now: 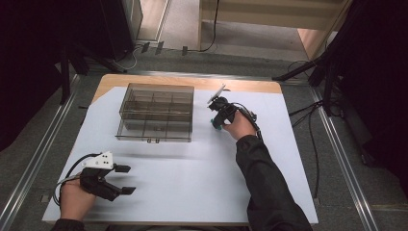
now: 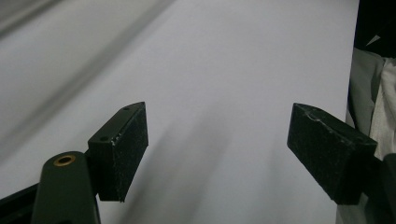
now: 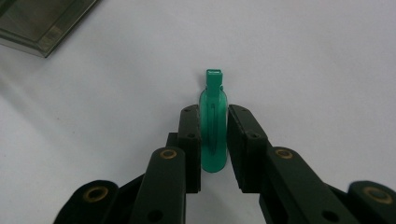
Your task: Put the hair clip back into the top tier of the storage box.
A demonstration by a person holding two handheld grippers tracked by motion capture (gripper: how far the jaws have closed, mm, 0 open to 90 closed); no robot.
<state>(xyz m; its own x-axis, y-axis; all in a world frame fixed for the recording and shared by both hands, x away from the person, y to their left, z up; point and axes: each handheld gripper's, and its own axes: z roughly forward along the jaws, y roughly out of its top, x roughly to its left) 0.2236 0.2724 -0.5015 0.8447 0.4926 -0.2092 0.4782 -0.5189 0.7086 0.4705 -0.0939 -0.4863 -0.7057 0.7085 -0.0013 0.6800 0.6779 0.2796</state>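
Here our right gripper (image 3: 214, 140) pinches a small green plastic clip (image 3: 214, 126) on the white table sheet (image 1: 192, 178), just right of the clear compartmented box (image 1: 156, 113). Our left gripper (image 2: 217, 149) rests wide open, holding nothing. With so narrow a pinch, we judge the clip could twist loose when lifted.

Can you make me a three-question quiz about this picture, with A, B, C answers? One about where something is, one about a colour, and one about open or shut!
1. Where is the clear box?
A. on the white sheet
B. on the floor
C. in a hand

2. What colour is the small piece in the right gripper?
A. red
B. green
C. yellow

3. How is the left gripper?
A. shut
B. open
C. holding the box

Answers: A, the box rests on the sheet; B, the piece is green; B, its jaws stand wide apart with nothing between.
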